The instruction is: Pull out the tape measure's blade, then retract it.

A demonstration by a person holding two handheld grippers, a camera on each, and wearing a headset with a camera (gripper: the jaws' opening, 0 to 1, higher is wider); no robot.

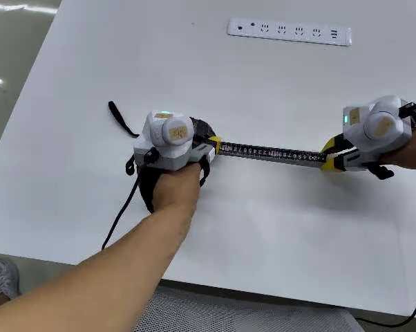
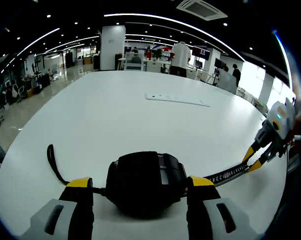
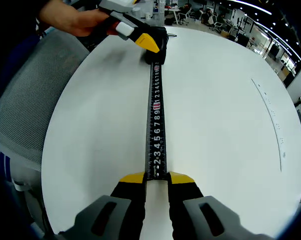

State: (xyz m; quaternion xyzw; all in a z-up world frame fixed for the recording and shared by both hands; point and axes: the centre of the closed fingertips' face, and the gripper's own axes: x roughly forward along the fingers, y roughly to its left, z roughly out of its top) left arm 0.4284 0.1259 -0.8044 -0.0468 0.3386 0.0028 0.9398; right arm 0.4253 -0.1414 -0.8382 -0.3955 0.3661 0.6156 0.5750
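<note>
The left gripper point(image 2: 140, 186) pinches the black tape measure case point(image 2: 145, 172) on the white table point(image 1: 263, 235). The right gripper point(image 3: 156, 178) is clamped on the tip of the blade point(image 3: 156, 115), which lies stretched flat between them. This looks like the pull-out step, well along. The next move calls for guiding the blade back to the case slowly, without a snap.

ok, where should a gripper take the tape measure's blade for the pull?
Take the blade by its free end, approaching end-on along its line. It lies straight, numbered face up, so the jaws can close on its two edges, as the right gripper does now.
</note>
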